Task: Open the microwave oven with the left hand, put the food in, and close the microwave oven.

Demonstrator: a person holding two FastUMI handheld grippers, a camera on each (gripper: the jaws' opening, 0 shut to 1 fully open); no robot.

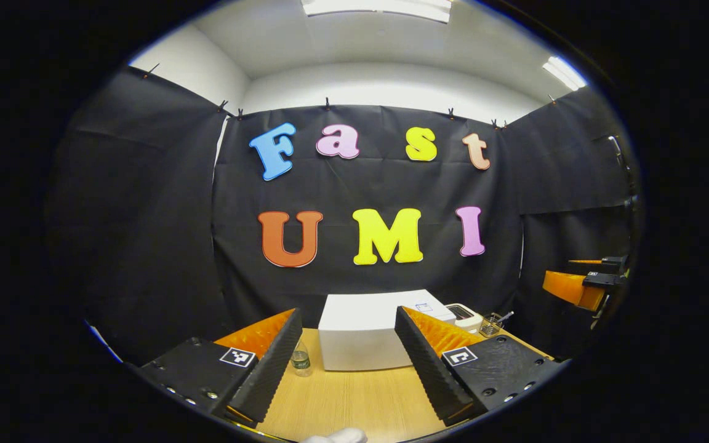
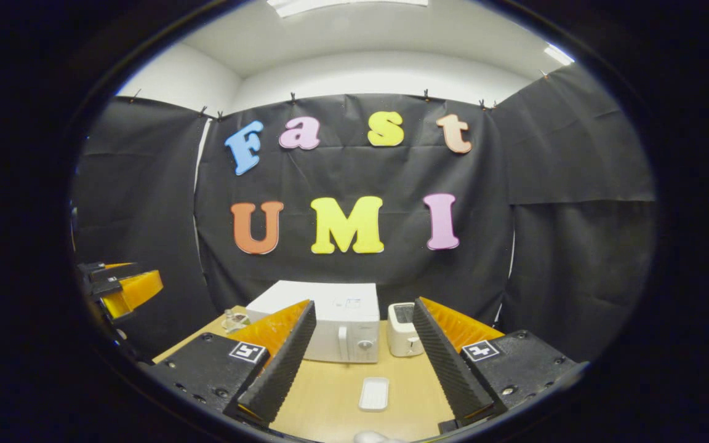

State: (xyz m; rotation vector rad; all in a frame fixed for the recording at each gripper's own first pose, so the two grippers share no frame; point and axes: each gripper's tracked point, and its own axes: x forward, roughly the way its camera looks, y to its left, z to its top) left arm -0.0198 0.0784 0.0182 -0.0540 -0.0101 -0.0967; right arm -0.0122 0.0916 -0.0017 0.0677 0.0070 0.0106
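Note:
The white microwave (image 2: 336, 329) stands at the back of the wooden table (image 2: 330, 400), its door shut, with a handle (image 2: 343, 344) and a knob beside it. From the left gripper view I see the microwave (image 1: 360, 332) from its plain side. A small white oblong dish (image 2: 373, 394) lies on the table in front of the microwave. My left gripper (image 1: 348, 314) is open and holds nothing, well short of the microwave. Open and holding nothing as well, my right gripper (image 2: 365, 304) hangs above the table's near part. Each gripper also appears far off at the other view's edge: right gripper (image 1: 582, 286), left gripper (image 2: 124, 286).
A white toaster (image 2: 402, 337) stands just right of the microwave. A small clear bottle (image 1: 300, 360) sits left of it. A wire holder with utensils (image 1: 491, 324) is near the toaster (image 1: 465, 317). Black cloth walls close in the table on three sides.

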